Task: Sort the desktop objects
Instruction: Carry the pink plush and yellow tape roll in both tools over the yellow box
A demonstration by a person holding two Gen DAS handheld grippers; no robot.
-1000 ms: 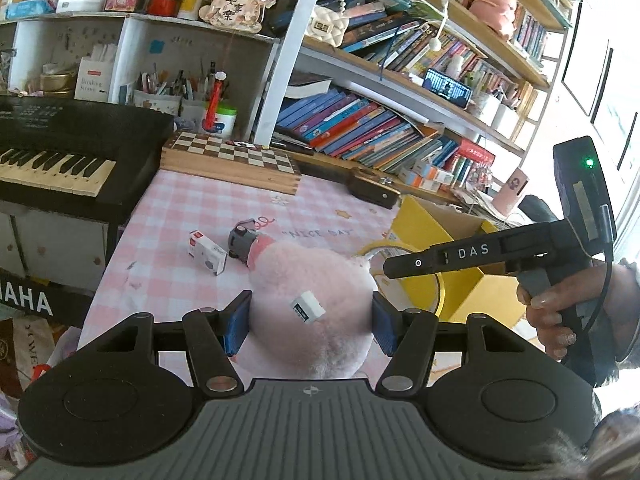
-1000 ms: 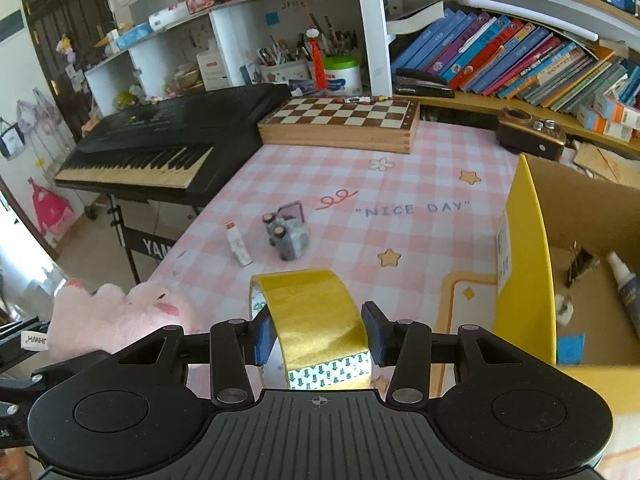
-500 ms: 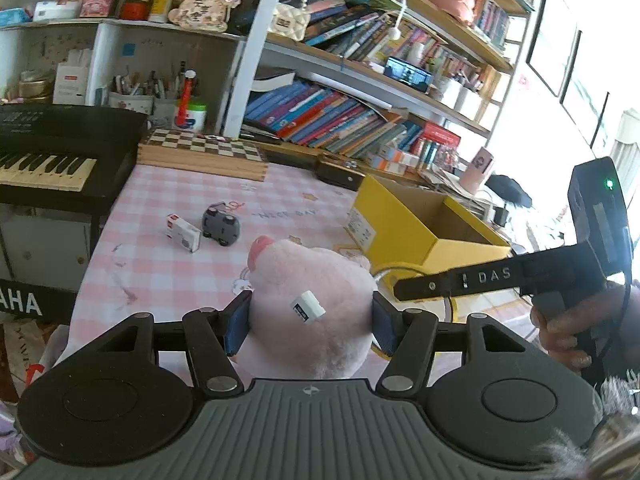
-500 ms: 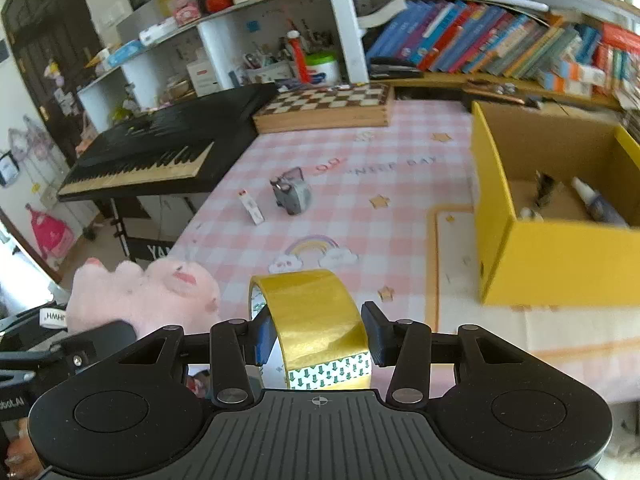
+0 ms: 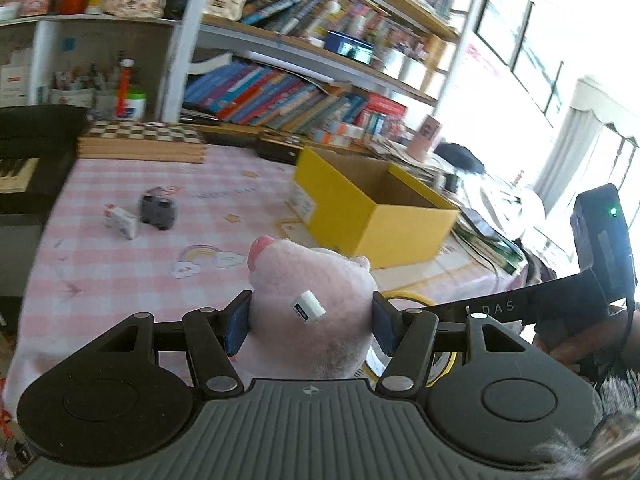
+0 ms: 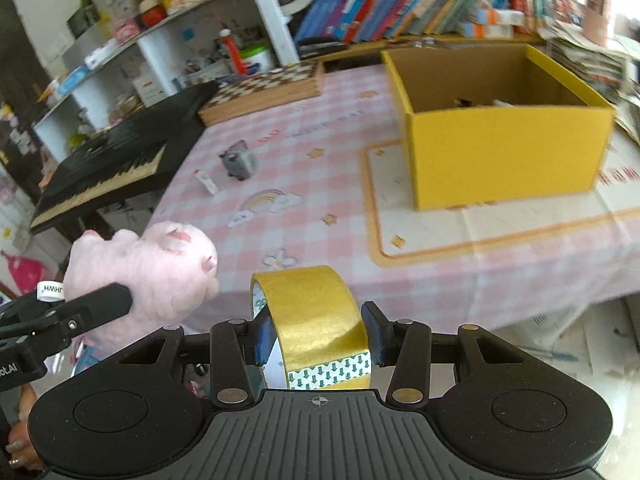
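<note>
Through the left wrist camera I see my left tool [image 5: 311,316] clamped on the pink plush toy [image 5: 308,300], its blue pads pressed into the fur on both sides; a small white tag sits on the plush facing me; the toy is held near the front edge of the tabletop [image 5: 120,272] with its pink checked cloth; further in, a small white box [image 5: 121,222] lies just beside a grey toy car [image 5: 158,211]; the open yellow box [image 5: 372,208] stands to the right, and a chessboard [image 5: 140,142] lies at the back by the bookshelf.

Through the right wrist camera, my right tool [image 6: 317,336] is clamped on the roll of gold tape [image 6: 314,322], which stands upright on its edge between the pads, off the tabletop's front edge; the plush toy [image 6: 156,268] shows at the left, held in the left tool; the yellow box [image 6: 504,148] stands ahead on the right, and a black keyboard [image 6: 120,160] is at the far left.
</note>
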